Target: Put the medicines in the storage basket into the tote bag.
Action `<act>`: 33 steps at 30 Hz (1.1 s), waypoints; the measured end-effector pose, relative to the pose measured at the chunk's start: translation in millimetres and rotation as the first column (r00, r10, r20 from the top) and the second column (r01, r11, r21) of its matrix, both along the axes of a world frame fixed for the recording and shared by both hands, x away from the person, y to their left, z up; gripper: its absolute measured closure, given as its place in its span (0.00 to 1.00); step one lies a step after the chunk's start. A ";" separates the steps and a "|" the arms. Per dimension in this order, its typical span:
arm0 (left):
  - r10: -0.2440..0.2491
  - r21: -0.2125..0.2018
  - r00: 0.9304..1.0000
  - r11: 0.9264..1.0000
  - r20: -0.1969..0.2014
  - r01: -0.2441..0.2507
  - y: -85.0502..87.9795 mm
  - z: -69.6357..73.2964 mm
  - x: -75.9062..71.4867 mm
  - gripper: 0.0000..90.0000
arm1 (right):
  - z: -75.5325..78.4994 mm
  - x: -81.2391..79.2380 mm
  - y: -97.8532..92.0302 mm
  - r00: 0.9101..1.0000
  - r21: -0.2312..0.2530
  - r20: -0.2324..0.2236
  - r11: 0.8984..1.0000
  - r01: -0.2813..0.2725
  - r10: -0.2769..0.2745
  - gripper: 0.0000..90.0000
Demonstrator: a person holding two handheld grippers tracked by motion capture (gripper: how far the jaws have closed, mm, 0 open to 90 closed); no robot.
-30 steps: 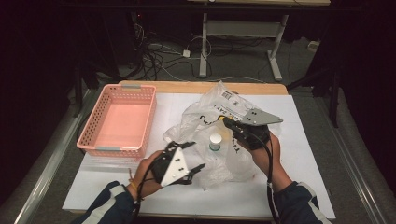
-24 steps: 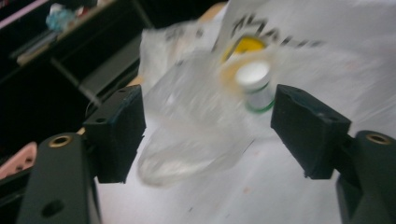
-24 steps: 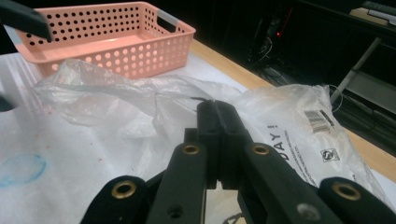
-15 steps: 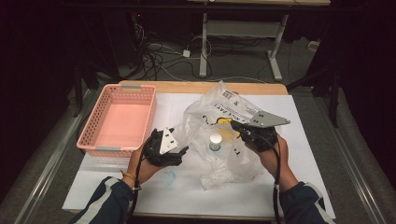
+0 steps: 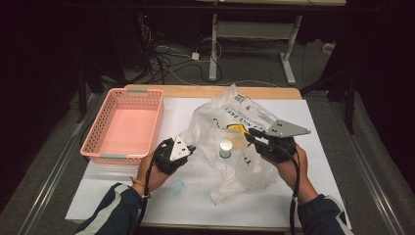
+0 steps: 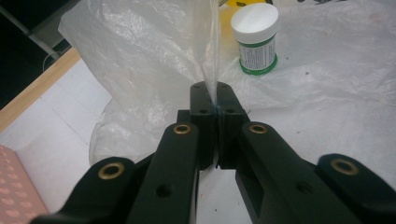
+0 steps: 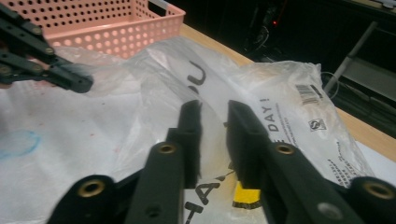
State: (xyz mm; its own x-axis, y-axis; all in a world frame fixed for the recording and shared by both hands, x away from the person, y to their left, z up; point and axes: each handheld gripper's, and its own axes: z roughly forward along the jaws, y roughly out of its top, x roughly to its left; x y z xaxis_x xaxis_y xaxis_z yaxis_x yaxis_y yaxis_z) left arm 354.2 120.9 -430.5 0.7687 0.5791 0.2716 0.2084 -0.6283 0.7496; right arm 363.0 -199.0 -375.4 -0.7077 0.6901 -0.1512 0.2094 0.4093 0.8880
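The work in hand is the handling of a clear plastic bag [image 5: 230,142] that lies near the middle of the desk [image 5: 318,127], to the right of the pink basket [image 5: 125,125]. A small white-capped jar [image 5: 225,148] stands upright inside the bag, between the two hands.

Left tongs [image 5: 188,148]: the jaws are closed tight on a fold of the bag film, which rises as a thin upright sheet from between the tips in the left gripper view [image 6: 212,100]. This pinch holds the left edge of the bag in tension, probably so that the mouth can be pulled apart from the opposite side. The jar [image 6: 256,39] stands just beyond the pinched fold, on the lower layer of film.

Right tongs [image 5: 250,138]: the jaws stand a narrow gap apart, with film running between the tips in the right gripper view [image 7: 214,119]. Whether the film is already gripped cannot be told; the jaws appear set to take the right-hand layer. The printed side of the bag [image 7: 275,116] lies beyond them, and the left tongs [image 7: 77,81] show at the far left, in front of the basket [image 7: 116,25].

Judgement: the bag is being spread from two opposed points to free the jar. The basket stands empty at the far left, a likely destination.
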 end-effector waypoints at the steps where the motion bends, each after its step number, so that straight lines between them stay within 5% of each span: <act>1: 0.001 0.003 1.000 1.000 0.001 -0.001 0.1 -0.7 -0.1 0.96 | 0.5 -3.7 -0.5 1.000 0.004 0.007 1.000 -0.005 0.005 0.70; 7: 0.002 0.006 1.000 1.000 -0.005 -0.002 1.4 -5.1 0.2 0.96 | -3.6 -39.2 -1.6 0.996 0.010 0.045 0.997 -0.078 0.078 0.45; 11: 0.002 0.020 1.000 1.000 -0.006 -0.001 0.5 -7.7 -0.2 0.96 | -20.4 -65.6 -1.2 0.988 0.023 0.020 0.988 -0.150 0.150 0.35; 14: 0.004 0.025 1.000 1.000 -0.002 -0.004 0.6 -7.8 -0.5 0.96 | -37.3 -85.0 2.8 0.980 -0.084 0.000 0.976 -0.199 0.200 0.30; 16: 0.008 0.025 1.000 1.000 0.000 -0.008 1.6 -7.7 -0.3 0.96 | -45.8 -90.6 1.1 0.973 -0.079 -0.036 0.970 -0.228 0.226 0.29; 21: 0.032 0.018 0.999 0.999 0.007 -0.032 5.6 -6.7 1.2 0.96 | -69.3 -92.9 3.5 0.949 -0.160 -0.145 0.940 -0.300 0.279 0.24; 23: 0.036 0.017 0.999 0.999 0.010 -0.036 6.9 -6.2 1.1 0.96 | -75.6 -90.1 6.6 0.948 -0.197 -0.153 0.932 -0.305 0.278 0.24; 26: 0.035 0.017 0.999 0.999 0.016 -0.036 8.0 -5.2 0.6 0.96 | -85.3 -83.0 7.3 0.948 -0.235 -0.178 0.924 -0.301 0.264 0.29; 31: 0.037 0.018 0.999 0.999 0.018 -0.037 8.7 -5.1 0.9 0.96 | -97.8 -71.9 6.7 0.932 -0.276 -0.250 0.903 -0.330 0.264 0.62; 33: 0.046 0.015 0.999 0.999 0.023 -0.046 8.6 -4.8 0.8 0.91 | -100.0 -68.6 7.0 0.927 -0.262 -0.273 0.907 -0.329 0.257 0.74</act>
State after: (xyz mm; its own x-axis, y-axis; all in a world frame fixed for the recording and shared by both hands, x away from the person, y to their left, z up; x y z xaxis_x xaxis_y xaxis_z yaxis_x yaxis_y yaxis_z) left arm 355.0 129.5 -435.3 0.7349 0.6093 0.2979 0.2202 -0.6298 0.7449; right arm 294.4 -192.0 -475.4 -0.9105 0.3934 -0.1275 0.2196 0.7211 0.6571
